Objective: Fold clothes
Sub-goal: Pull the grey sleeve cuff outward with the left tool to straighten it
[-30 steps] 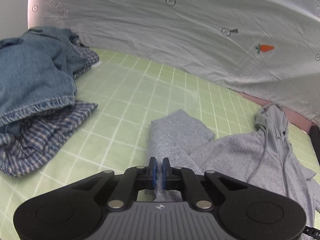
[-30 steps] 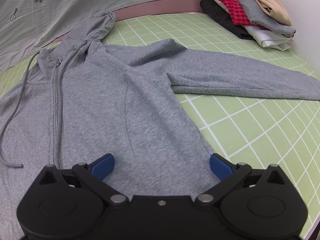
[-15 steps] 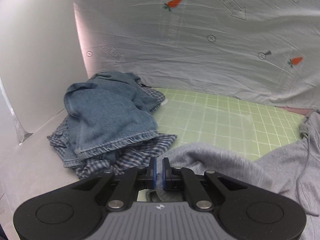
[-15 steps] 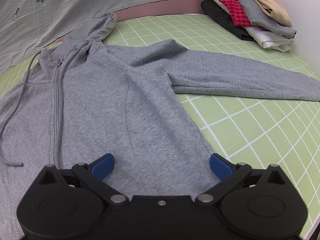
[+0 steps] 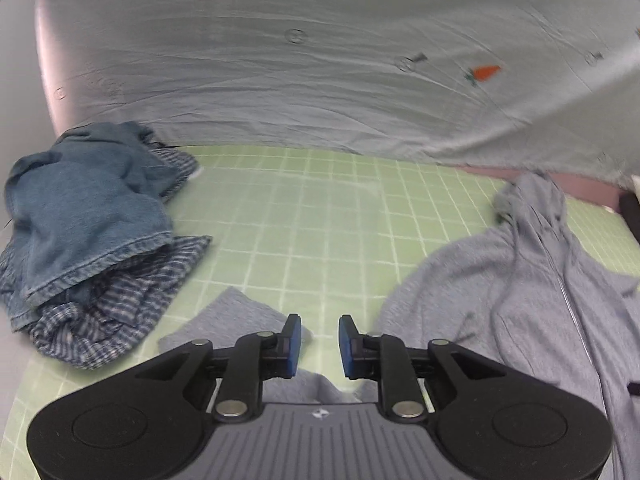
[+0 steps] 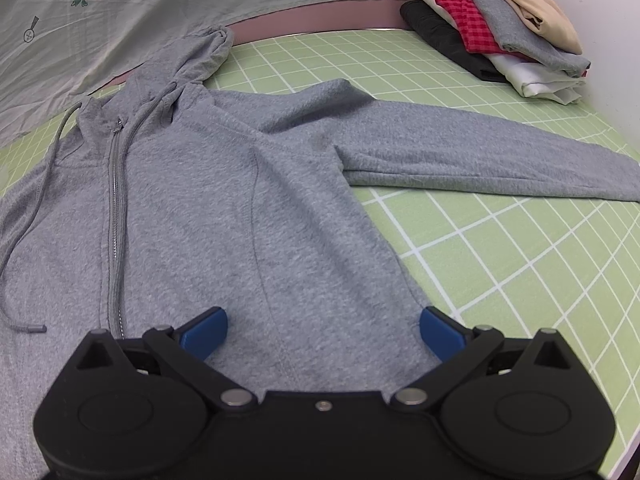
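Hoodie [image 6: 224,208], grey, zip-front: laid face up on green grid mat [image 6: 520,272], one sleeve [image 6: 480,156] stretched sideways, other sleeve's cuff [image 5: 240,316] lying flat under left gripper [image 5: 319,346]. Left gripper's jaws have just been opening, nothing pinched between them. Right gripper [image 6: 322,330] spread wide over hem, gripping nothing. Folded stack [image 6: 500,28] at far corner: done. Hoodie: spread only, no fold visible. Denim and plaid heap [image 5: 92,224]: untouched, pending
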`<state>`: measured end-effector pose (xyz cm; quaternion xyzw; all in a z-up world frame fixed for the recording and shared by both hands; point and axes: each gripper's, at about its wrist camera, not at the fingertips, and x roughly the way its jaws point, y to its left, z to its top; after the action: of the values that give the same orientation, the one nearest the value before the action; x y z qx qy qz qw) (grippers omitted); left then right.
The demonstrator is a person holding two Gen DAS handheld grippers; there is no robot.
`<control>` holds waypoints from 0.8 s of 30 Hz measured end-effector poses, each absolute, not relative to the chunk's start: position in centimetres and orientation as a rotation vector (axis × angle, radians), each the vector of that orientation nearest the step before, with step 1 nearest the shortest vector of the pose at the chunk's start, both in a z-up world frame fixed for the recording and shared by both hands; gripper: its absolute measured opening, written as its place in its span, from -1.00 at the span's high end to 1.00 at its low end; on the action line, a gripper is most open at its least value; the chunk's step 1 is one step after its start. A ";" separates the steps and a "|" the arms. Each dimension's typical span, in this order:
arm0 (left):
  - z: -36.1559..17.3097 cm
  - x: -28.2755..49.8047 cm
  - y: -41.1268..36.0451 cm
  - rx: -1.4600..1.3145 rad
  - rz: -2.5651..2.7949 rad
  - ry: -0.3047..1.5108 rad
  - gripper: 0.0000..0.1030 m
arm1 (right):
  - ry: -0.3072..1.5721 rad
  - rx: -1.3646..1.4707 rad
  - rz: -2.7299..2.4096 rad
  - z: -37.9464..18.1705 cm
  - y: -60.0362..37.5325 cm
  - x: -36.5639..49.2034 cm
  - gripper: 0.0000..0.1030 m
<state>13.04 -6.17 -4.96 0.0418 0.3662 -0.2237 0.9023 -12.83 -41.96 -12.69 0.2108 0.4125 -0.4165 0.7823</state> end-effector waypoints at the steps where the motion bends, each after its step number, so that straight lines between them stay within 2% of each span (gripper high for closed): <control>1: -4.6 13.7 -5.2 0.045 -0.417 0.762 0.39 | 0.891 0.455 -0.900 -12.7 -41.9 -12.8 -1.00; 6: -6.0 16.0 -0.8 -0.081 -0.239 0.843 0.19 | 0.894 0.456 -0.899 -12.7 -42.0 -12.8 -1.00; 7: -6.6 16.4 -0.3 -0.101 -0.236 0.879 0.03 | 0.895 0.457 -0.899 -12.7 -42.0 -12.8 -1.00; 9: -7.9 17.2 0.5 -0.145 -0.240 0.950 -0.09 | 0.895 0.457 -0.899 -12.7 -42.0 -12.8 -1.00; 16: -10.5 17.8 1.7 -0.342 -0.269 1.061 -0.09 | 0.892 0.457 -0.901 -12.8 -42.0 -12.8 -1.00; 18: -10.6 17.7 1.1 -0.327 -0.289 1.058 -0.06 | 0.891 0.457 -0.902 -12.8 -41.9 -12.8 -1.00; 20: -10.4 17.4 0.6 -0.292 -0.295 1.050 0.27 | 0.891 0.457 -0.902 -12.8 -41.9 -12.8 -1.00; 21: -10.2 17.2 0.4 -0.272 -0.288 1.043 0.58 | 0.891 0.457 -0.902 -12.8 -42.0 -12.8 -1.00; 22: -10.0 17.1 0.3 -0.252 -0.282 1.036 0.68 | 0.891 0.457 -0.902 -12.8 -41.9 -12.8 -1.00; 24: -9.3 16.7 0.8 -0.242 -0.257 0.993 0.72 | 0.889 0.456 -0.903 -12.8 -41.9 -12.8 -1.00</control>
<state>16.74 0.82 -9.30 -0.1153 0.4741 -0.1227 0.8642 -12.78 -41.92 -12.77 0.2113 0.4115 -0.4180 0.7819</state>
